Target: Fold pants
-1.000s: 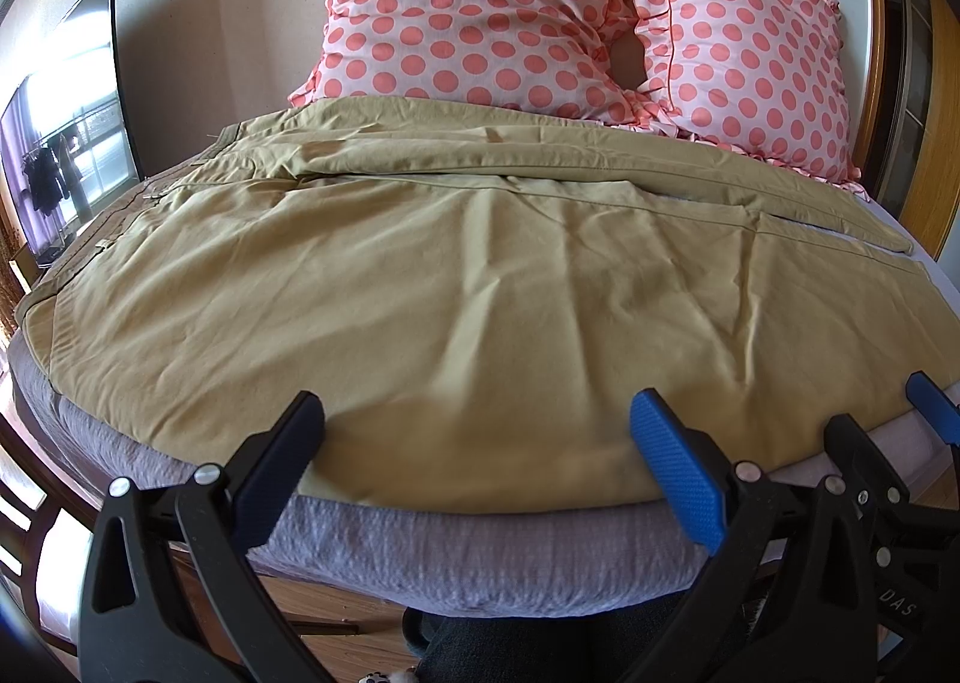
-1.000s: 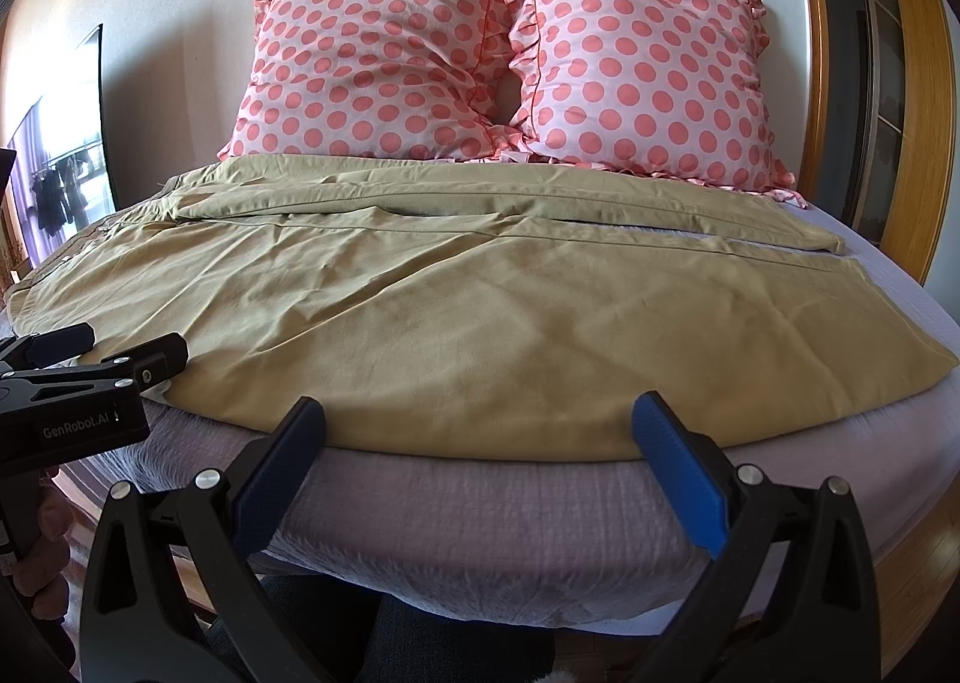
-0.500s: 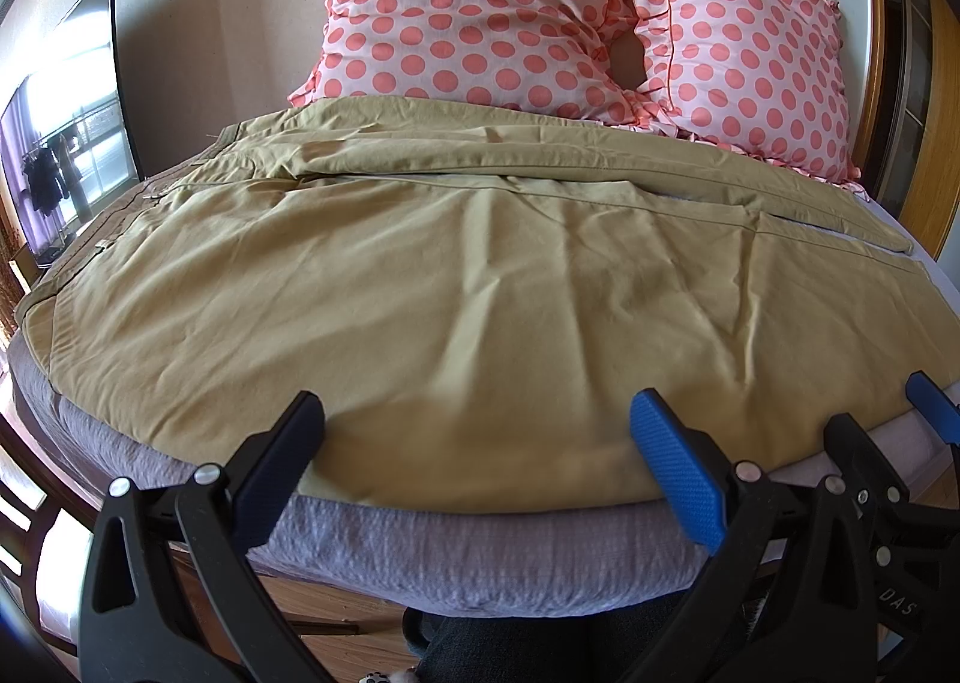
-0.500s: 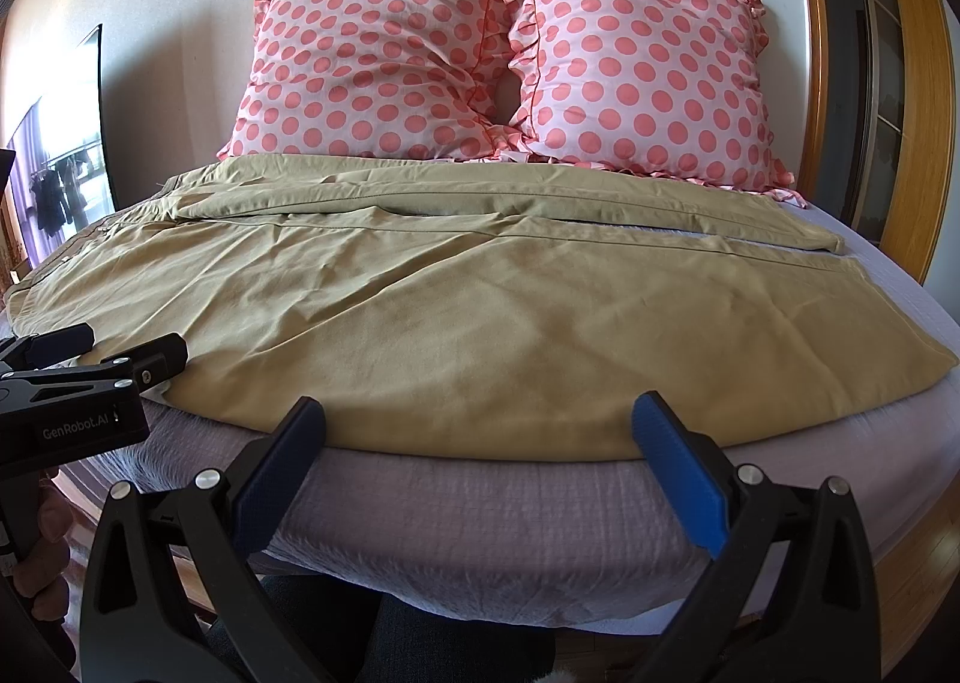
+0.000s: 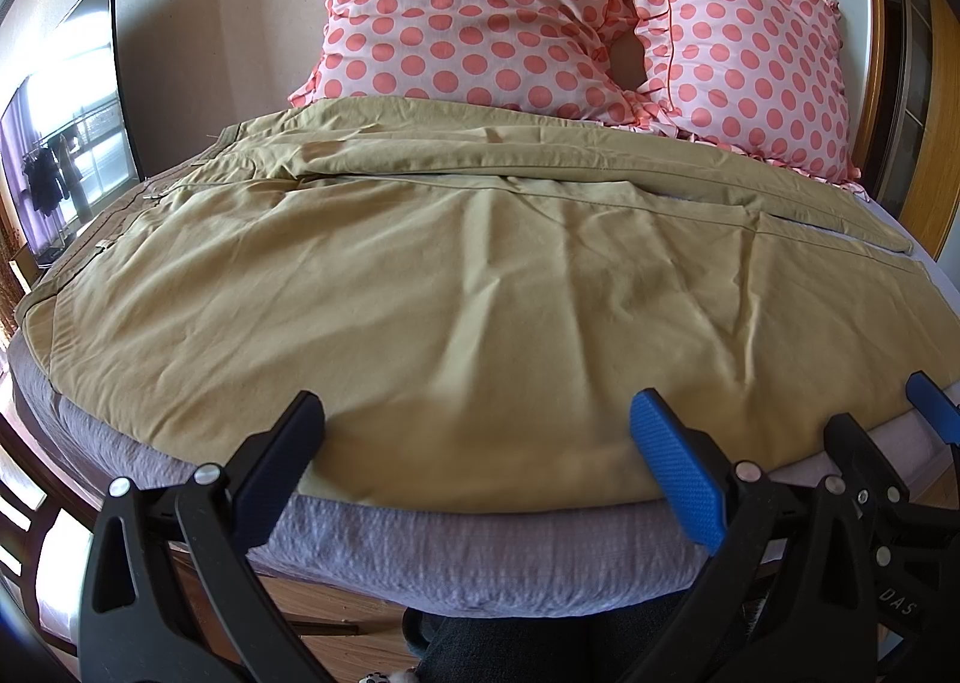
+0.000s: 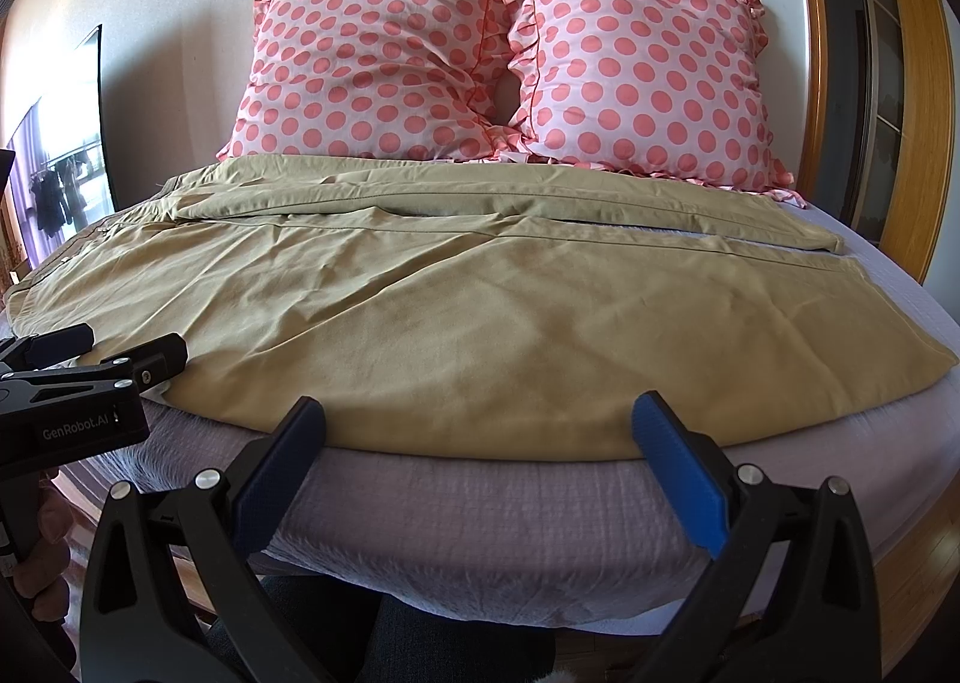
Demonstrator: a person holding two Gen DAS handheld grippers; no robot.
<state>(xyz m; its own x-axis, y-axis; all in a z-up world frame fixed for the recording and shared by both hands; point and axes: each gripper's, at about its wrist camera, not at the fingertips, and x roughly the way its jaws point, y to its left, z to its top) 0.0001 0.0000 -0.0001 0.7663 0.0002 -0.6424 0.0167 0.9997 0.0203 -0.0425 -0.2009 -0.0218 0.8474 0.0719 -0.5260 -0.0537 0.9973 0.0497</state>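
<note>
The khaki pants lie spread flat across the middle of the frame, on the bed. The left gripper and the right gripper wait at the lower edge, jaws wide apart and holding nothing, probably so each can take the near hem.

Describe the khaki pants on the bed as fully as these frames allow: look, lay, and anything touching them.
The khaki pants are a thin, woven-looking tan fabric, spread flat and lightly creased across the grey-lilac bed cover. The waistband lies at the left, the hems at the right; the far leg lies just before two pink polka-dot pillows. The near leg's edge runs along the mattress edge. Both the left gripper and the right gripper are open near that edge, holding nothing.
</note>
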